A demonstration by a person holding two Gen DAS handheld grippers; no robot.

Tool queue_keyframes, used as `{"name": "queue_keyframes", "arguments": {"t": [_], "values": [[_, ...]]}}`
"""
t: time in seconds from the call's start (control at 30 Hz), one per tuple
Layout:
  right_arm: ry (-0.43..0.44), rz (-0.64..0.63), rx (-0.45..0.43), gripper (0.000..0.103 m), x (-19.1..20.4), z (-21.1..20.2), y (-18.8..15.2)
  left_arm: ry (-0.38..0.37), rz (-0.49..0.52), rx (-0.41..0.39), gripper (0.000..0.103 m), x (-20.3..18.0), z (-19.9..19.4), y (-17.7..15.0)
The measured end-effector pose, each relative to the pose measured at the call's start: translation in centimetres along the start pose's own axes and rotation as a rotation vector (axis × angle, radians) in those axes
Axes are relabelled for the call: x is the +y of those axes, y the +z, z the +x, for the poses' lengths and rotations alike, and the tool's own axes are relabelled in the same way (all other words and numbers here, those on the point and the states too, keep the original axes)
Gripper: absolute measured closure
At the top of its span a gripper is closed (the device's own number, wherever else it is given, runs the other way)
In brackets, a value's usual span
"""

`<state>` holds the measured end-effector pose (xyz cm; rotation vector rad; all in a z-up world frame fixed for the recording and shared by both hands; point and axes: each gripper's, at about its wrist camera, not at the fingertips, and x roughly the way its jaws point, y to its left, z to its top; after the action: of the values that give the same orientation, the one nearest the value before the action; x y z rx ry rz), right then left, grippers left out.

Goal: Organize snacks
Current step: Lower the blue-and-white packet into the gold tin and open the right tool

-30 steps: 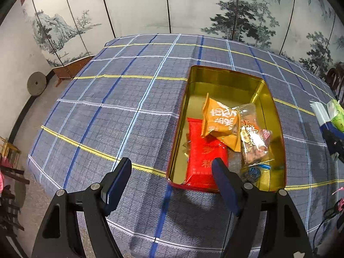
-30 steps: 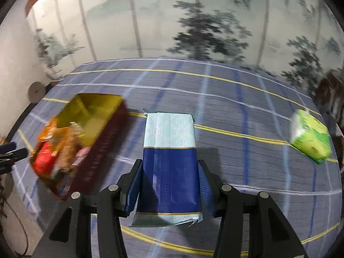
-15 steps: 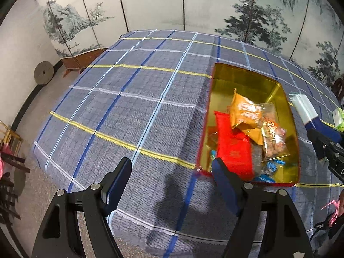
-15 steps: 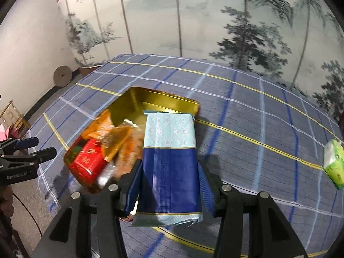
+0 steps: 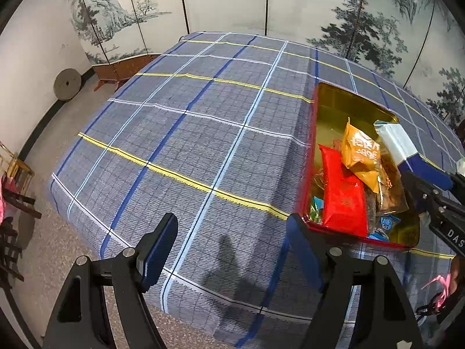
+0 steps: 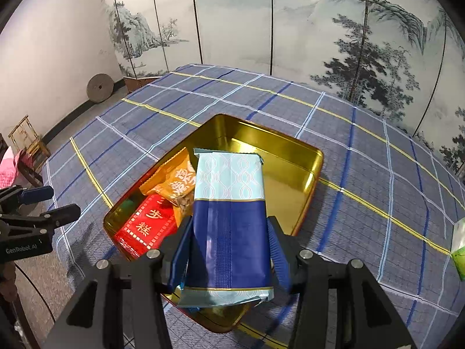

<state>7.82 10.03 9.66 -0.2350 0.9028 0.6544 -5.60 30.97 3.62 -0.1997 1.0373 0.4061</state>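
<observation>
Over the tin: my right claw pinches the blue packet.
Tin: on the desk, holding red packet and orange packet.
Beside the tin: my left claw spread, holding nothing.

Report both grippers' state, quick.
Left gripper: open, holding nothing.
Right gripper: closed on the blue snack packet, over the tin.
</observation>
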Motion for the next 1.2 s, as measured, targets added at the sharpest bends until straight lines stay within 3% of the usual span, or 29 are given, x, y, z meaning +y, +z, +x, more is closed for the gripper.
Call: {"name": "queue_keyframes", "arguments": {"t": [0.63,1.2], "values": [[-0.033,-0.009,0.040,0.053,0.6,3.4,0.0,-0.003,-0.017,0.014,0.029,0.7,0.5,-0.1],[-0.037,-0.026,0.035,0.050,1.0,3.5,-0.2,-0.008,0.010,0.009,0.029,-0.8,0.1,-0.1]]}}
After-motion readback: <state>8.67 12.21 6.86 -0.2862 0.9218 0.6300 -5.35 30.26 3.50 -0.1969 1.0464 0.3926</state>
